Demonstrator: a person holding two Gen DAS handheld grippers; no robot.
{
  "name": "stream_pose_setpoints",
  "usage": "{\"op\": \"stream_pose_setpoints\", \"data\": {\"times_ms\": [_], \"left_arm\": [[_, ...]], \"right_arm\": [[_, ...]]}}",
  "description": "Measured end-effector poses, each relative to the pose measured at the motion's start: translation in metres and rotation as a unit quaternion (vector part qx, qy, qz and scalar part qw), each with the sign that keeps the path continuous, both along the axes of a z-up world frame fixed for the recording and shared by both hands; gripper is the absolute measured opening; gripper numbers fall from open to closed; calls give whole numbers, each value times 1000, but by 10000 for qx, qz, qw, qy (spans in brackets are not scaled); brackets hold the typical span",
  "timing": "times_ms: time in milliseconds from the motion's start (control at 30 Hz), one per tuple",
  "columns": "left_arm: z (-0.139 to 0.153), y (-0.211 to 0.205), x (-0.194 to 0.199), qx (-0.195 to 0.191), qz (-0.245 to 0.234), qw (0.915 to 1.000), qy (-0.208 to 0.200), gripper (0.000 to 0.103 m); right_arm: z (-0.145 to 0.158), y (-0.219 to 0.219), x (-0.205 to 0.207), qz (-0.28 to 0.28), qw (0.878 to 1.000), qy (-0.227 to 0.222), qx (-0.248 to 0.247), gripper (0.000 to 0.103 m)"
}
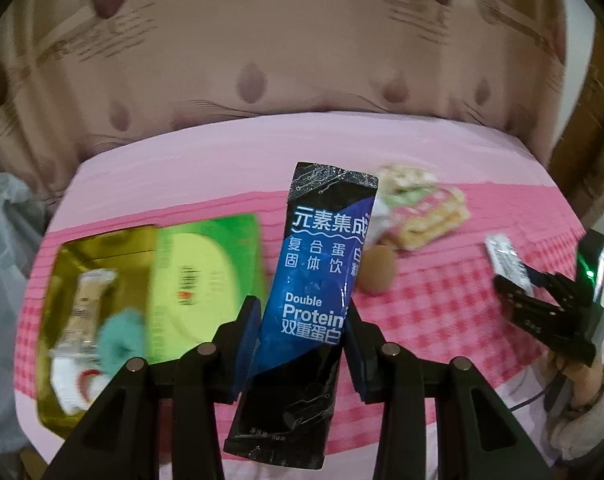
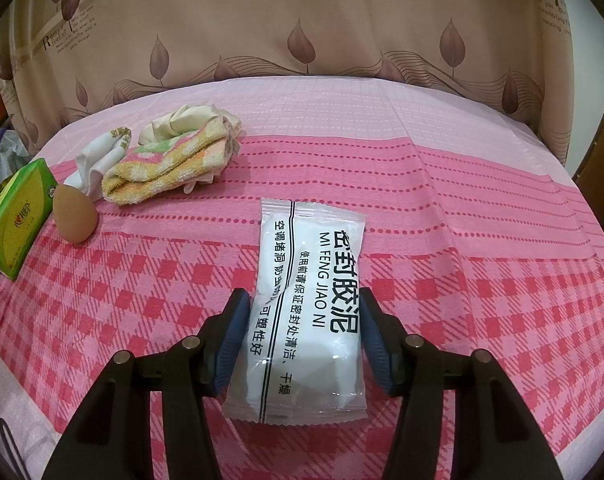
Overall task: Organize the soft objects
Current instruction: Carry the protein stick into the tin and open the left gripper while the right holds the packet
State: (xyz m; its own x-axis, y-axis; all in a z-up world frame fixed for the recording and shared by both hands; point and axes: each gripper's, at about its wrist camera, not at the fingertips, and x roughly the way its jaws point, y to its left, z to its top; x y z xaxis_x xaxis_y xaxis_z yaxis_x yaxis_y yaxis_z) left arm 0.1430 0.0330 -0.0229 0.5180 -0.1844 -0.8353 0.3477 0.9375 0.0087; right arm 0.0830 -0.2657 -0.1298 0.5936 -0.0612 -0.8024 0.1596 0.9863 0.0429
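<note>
The left claw (image 1: 302, 320) is clamped on a blue-and-black protein drink sachet (image 1: 314, 280), carried above the pink checked tablecloth (image 1: 442, 300). It seems mid-transfer toward the gold tray (image 1: 106, 240) at the left, which already holds a small wrapped packet (image 1: 88, 304), something teal (image 1: 122, 332) and something white. The next move calls for lowering the sachet over a free spot in the tray and releasing it.

The right claw (image 2: 302, 332) is clamped on a white sealing-putty packet (image 2: 310, 308), whose far end lies on the cloth.

The sachet reads "Double Protein" and "双重蛋白"; the packet reads "密封胶泥" and "MI FENG JIAO NI". A green tissue pack (image 2: 16, 216), a beige makeup sponge (image 2: 74, 216) and a folded checked towel (image 2: 170, 164) lie further left.
</note>
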Motion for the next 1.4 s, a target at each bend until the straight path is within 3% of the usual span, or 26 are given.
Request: {"op": "stream_pose_setpoints", "data": {"times_ms": [400, 767, 1400], "left_arm": [[16, 114, 29, 295, 1060, 9938, -154, 40], [-4, 191, 58, 678, 1690, 9833, 55, 40], [-57, 220, 80, 1042, 1853, 9757, 526, 43]], "right_arm": [[0, 0, 1, 3, 10000, 8, -22, 52], [-1, 0, 1, 6, 10000, 12, -47, 52], [-2, -1, 0, 5, 10000, 18, -76, 52]]}}
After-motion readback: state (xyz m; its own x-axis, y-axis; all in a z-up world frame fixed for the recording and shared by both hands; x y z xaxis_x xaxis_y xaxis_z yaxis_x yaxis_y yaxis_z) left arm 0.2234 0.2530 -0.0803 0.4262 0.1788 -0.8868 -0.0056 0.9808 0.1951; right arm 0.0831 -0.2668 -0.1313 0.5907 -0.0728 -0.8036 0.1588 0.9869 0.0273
